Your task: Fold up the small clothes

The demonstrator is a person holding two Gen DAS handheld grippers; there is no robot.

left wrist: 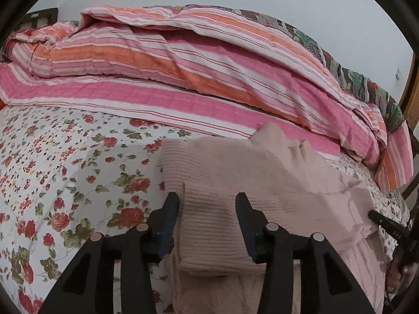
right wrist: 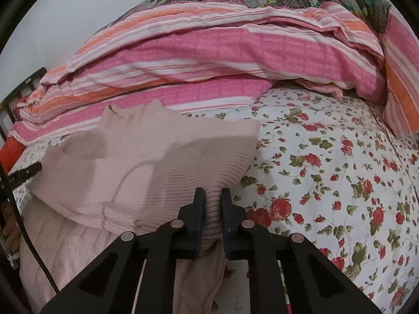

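Both grippers work the soft, limp pale-pink ribbed knit sweater (left wrist: 235, 172): right gripper (right wrist: 212, 196) pinches its bunched edge (best hold), left gripper (left wrist: 207, 201) stands apart around a fold

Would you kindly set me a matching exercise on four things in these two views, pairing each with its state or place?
Things:
1. left tool
2. right tool
3. striped quilt
4. floral sheet

States:
A. heaped along the back of the bed
B. shut on the pink sweater
C. open, sweater fabric between its fingers
D. spread flat under the sweater

Pairs: 1-C, 2-B, 3-A, 4-D
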